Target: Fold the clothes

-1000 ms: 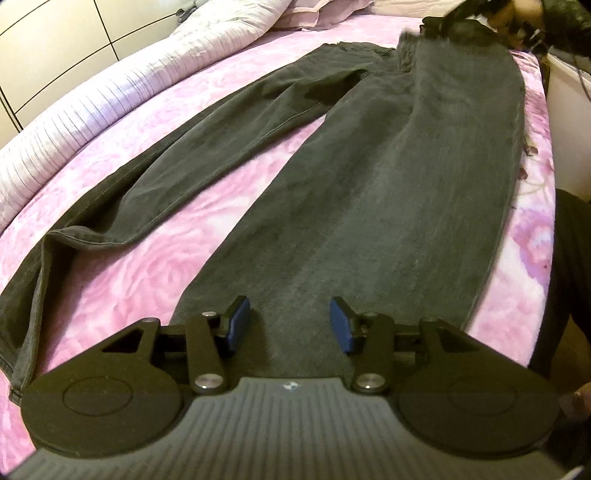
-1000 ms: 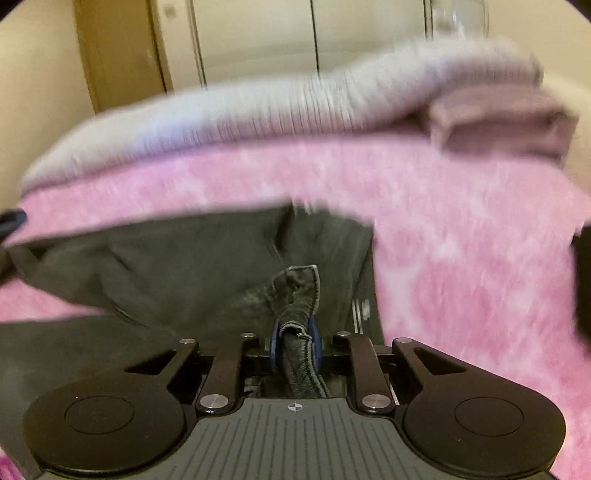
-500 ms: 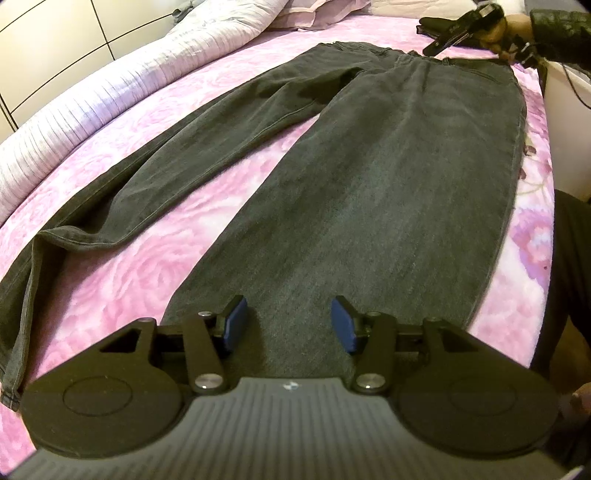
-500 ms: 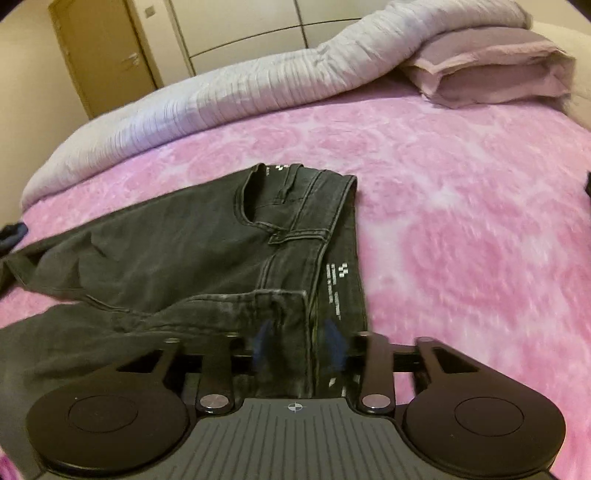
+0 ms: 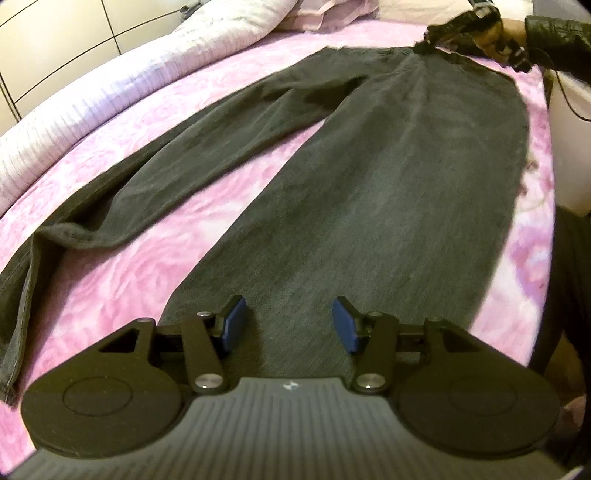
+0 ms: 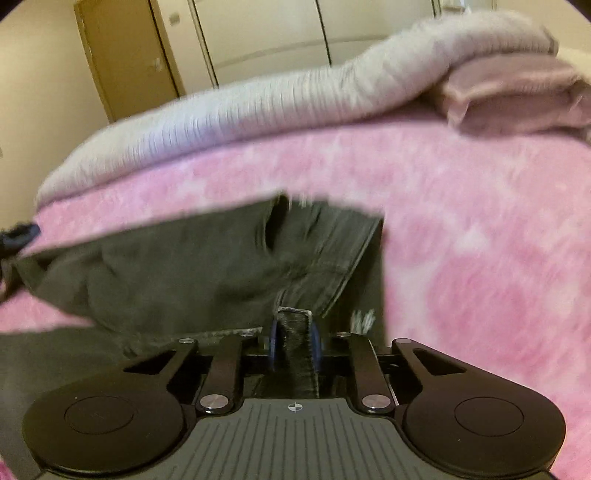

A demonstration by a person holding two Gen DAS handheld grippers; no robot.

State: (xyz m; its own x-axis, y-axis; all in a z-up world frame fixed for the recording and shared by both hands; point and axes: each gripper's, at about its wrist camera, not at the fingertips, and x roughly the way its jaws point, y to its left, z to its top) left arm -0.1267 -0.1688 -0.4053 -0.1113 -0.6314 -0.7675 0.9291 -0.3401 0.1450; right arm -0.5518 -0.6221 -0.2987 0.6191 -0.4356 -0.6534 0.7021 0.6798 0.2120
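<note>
Dark grey jeans (image 5: 388, 184) lie flat on the pink bed cover (image 5: 147, 258), legs spread toward me. My left gripper (image 5: 288, 321) hovers open over the near leg's hem, blue pads apart and not pinching the cloth. At the far end my right gripper (image 5: 454, 29), held by a hand in a black sleeve (image 5: 554, 40), is at the waistband. In the right wrist view the right gripper (image 6: 294, 332) is closing, and its pads press on a raised fold of the waistband (image 6: 295, 354). The rest of the jeans (image 6: 184, 266) stretches away to the left.
A rolled white duvet (image 5: 92, 110) runs along the bed's far side, with a mauve pillow (image 6: 509, 96) at its end. Wardrobe doors (image 6: 258, 33) and a wooden door (image 6: 125, 55) stand behind. The bed's edge (image 5: 543, 229) is close on the right.
The right gripper let go of the waistband half a second ago, leaving it flat, and has now shut on a fold of it again. The left gripper has stayed open in place.
</note>
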